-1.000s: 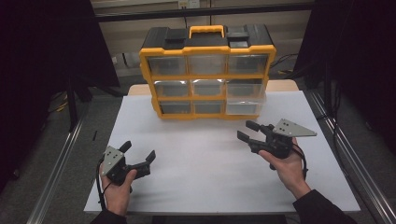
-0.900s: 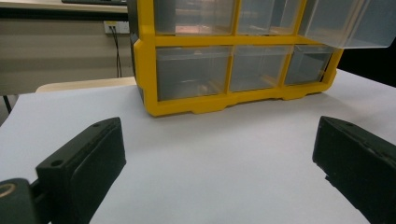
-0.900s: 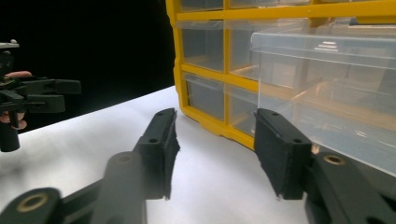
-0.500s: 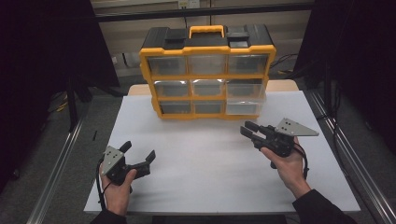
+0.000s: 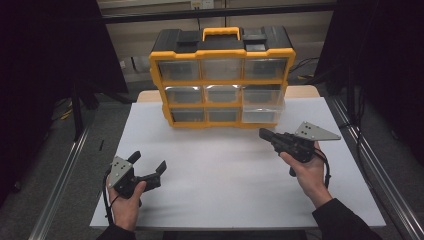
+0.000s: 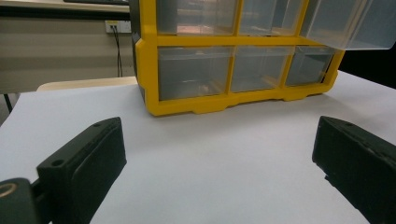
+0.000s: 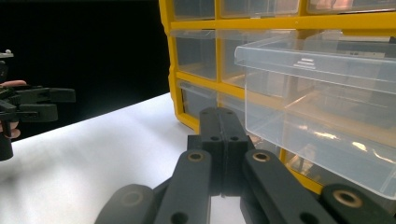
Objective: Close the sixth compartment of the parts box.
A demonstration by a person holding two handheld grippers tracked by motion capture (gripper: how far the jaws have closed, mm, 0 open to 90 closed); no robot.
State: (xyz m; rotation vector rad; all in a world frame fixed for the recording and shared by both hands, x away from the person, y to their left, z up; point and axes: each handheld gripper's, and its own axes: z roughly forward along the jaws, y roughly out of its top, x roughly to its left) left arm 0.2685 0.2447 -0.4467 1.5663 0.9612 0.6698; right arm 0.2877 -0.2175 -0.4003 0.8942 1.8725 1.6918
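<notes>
The right gripper [image 5: 264, 133], at centre right of the high view, has just been closing; its jaws now meet with nothing between them. It points at the pulled-out clear drawer [image 5: 263, 104] on the right side of the yellow drawer cabinet [image 5: 223, 80], which stands at upper centre on the white table [image 5: 225, 175]. The left gripper [image 5: 148, 165], at lower left, has its jaws spread wide and empty above the table.

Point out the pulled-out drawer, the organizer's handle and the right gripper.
pulled-out drawer [image 7: 322, 88]: right gripper view, clear front wall.
handle [image 5: 220, 32]: high view, top bar of the yellow grip.
right gripper [image 5: 264, 134]: high view, tip of its shut jaws.
</notes>
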